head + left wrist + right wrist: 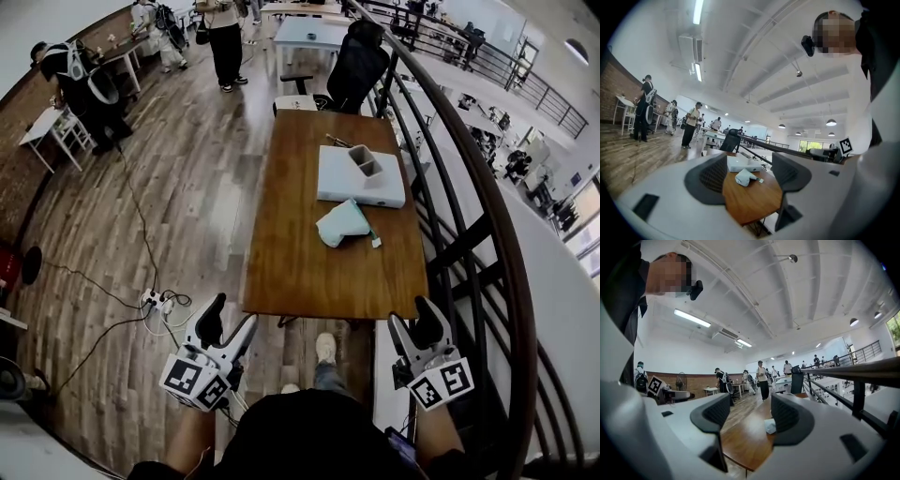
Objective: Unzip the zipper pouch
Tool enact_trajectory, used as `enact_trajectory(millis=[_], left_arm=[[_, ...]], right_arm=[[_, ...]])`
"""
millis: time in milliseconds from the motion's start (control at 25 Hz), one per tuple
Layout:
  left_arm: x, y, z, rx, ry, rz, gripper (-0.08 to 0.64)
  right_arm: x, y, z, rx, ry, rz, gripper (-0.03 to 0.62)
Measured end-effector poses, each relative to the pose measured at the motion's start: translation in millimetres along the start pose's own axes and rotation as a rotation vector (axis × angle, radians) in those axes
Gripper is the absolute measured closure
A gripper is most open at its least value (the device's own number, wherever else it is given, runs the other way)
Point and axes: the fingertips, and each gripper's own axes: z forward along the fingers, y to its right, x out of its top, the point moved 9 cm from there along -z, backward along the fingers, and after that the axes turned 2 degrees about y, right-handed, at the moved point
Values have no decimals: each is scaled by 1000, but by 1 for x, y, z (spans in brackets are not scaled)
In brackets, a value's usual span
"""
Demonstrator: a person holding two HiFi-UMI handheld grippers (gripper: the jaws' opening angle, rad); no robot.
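Note:
A pale teal zipper pouch (pixel 343 223) lies on the brown wooden table (pixel 291 262), right of its middle, with a small white pull tab at its right. The pouch (pixel 745 176) shows between the left gripper's jaws, far off. In the right gripper view the pouch (pixel 769 426) peeks out beside the right jaw. My left gripper (pixel 232 326) hangs open, short of the table's near left corner. At the near right corner my right gripper (pixel 416 322) is also open. Both are empty and well apart from the pouch.
A white box (pixel 360 178) with a grey cup-like insert sits behind the pouch. A black office chair (pixel 356 66) stands at the table's far end. A dark railing (pixel 487 234) runs along the right. Cables and a power strip (pixel 155 300) lie on the floor at left. People stand far back.

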Motion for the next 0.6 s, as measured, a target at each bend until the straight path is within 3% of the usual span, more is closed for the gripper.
enact_trajectory(millis=[200, 600], left_arm=[[10, -9, 32, 28, 27, 21, 268], [14, -20, 95, 78, 49, -13, 268]], right_arm=[[10, 36, 31, 4, 12, -7, 321], [10, 96, 93, 57, 23, 23, 322]])
